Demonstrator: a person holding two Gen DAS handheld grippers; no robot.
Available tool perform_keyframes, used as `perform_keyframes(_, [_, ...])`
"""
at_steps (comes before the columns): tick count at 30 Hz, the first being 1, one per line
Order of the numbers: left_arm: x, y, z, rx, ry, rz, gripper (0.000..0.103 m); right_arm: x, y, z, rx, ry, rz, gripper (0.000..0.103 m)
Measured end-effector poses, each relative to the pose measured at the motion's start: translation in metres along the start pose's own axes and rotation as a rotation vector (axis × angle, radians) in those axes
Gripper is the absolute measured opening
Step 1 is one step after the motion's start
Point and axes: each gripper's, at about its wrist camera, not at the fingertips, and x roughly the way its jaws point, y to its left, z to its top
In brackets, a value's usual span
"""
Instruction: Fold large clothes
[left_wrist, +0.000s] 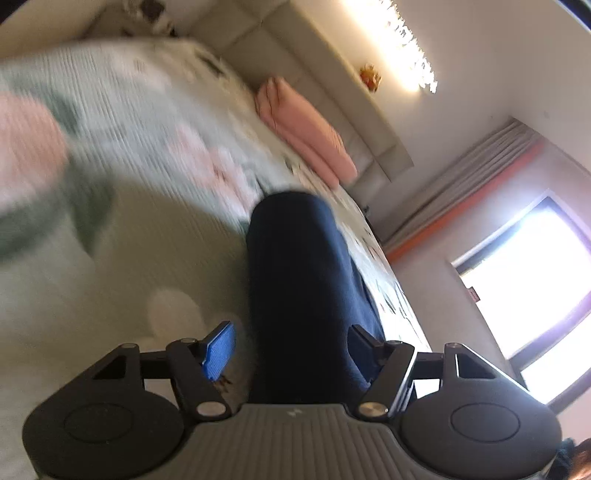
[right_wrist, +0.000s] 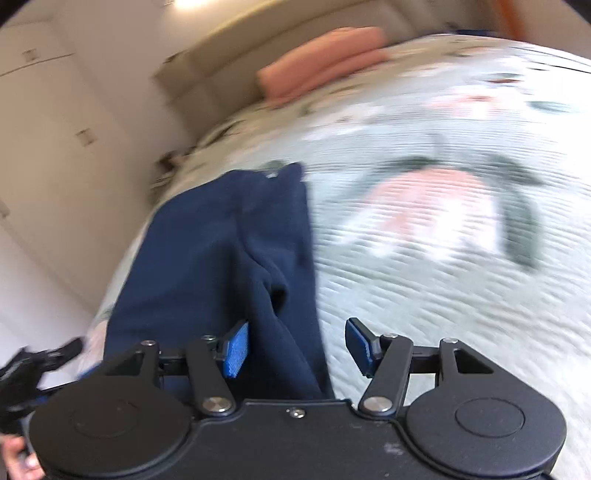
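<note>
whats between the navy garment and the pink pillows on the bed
Only bedspread: in the right wrist view, a stretch of floral quilt runs from the navy garment up to the pink pillows, nothing lying on it. The left wrist view shows the same, blurred.

Both wrist cameras sit low and close over the bed (left_wrist: 110, 258), tilted, looking along it toward the beige headboard (left_wrist: 295, 66). The left view also takes in the window (left_wrist: 535, 277) beyond the bed; the right view takes in wardrobe doors (right_wrist: 55, 129). Both share the navy garment (left_wrist: 295, 277), pink pillows (right_wrist: 325, 59) and floral bedspread (right_wrist: 443, 277).
</note>
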Motion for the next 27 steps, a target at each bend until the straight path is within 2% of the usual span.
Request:
perform_keyframes(3, [-0.030,-0.027,0.015,0.081,0.013,-0.030,0.069,-0.022,0.032,0.017,-0.103,-0.080,0.001,0.070])
perform_keyframes(6, [-0.030,-0.063,0.023,0.174,0.022,-0.071,0.067,-0.019,0.089,0.043,-0.290,-0.173,-0.022,0.056])
perform_keyframes(7, [-0.019,-0.074,0.023,0.209,0.037,-0.071,0.058,-0.012,0.109,0.049,-0.361,-0.207,-0.025,0.048])
perform_keyframes(8, [-0.009,-0.082,0.021,0.240,0.055,-0.075,0.053,-0.004,0.125,0.049,-0.427,-0.243,-0.021,0.044])
perform_keyframes(9, [0.004,-0.089,0.017,0.266,0.084,-0.088,0.040,0.007,0.141,0.050,-0.492,-0.282,-0.026,0.044])
perform_keyframes(10, [0.019,-0.091,0.010,0.280,0.123,-0.103,0.022,0.029,0.158,0.053,-0.566,-0.318,-0.047,0.044])
perform_keyframes(11, [0.033,-0.090,0.002,0.285,0.162,-0.109,0.015,0.054,0.171,0.057,-0.619,-0.329,-0.064,0.044])
perform_keyframes(13, [0.054,-0.083,-0.014,0.332,0.232,-0.104,0.013,0.100,0.182,0.064,-0.673,-0.266,-0.046,0.044])
perform_keyframes(15, [0.059,-0.068,-0.029,0.371,0.253,-0.119,0.011,0.156,0.181,0.072,-0.693,-0.129,-0.008,0.044])
perform_keyframes(17, [0.055,-0.052,-0.032,0.330,0.262,-0.154,0.003,0.201,0.168,0.073,-0.705,-0.034,-0.030,0.025])
perform_keyframes(18, [0.052,-0.044,-0.030,0.292,0.265,-0.173,0.003,0.221,0.159,0.076,-0.695,-0.016,-0.089,0.025])
perform_keyframes(20, [0.046,-0.039,-0.027,0.273,0.276,-0.195,0.003,0.249,0.140,0.088,-0.662,-0.014,-0.285,0.025])
perform_keyframes(21, [0.045,-0.040,-0.027,0.290,0.286,-0.202,0.003,0.254,0.126,0.096,-0.600,0.000,-0.296,0.025])
perform_keyframes(22, [0.044,-0.044,-0.031,0.328,0.296,-0.198,0.003,0.248,0.108,0.106,-0.495,0.015,-0.242,0.022])
perform_keyframes(23, [0.041,-0.049,-0.035,0.371,0.295,-0.179,0.003,0.240,0.102,0.111,-0.452,0.020,-0.232,0.017])
perform_keyframes(24, [0.035,-0.054,-0.041,0.404,0.287,-0.157,0.003,0.228,0.102,0.112,-0.461,0.014,-0.273,0.012])
perform_keyframes(25, [0.033,-0.056,-0.044,0.411,0.279,-0.145,0.003,0.215,0.107,0.109,-0.484,-0.014,-0.331,0.013])
perform_keyframes(26, [0.033,-0.056,-0.045,0.400,0.274,-0.143,0.003,0.195,0.112,0.106,-0.498,-0.048,-0.365,0.022])
perform_keyframes(27, [0.031,-0.055,-0.045,0.383,0.269,-0.142,0.003,0.174,0.120,0.101,-0.481,-0.070,-0.341,0.023])
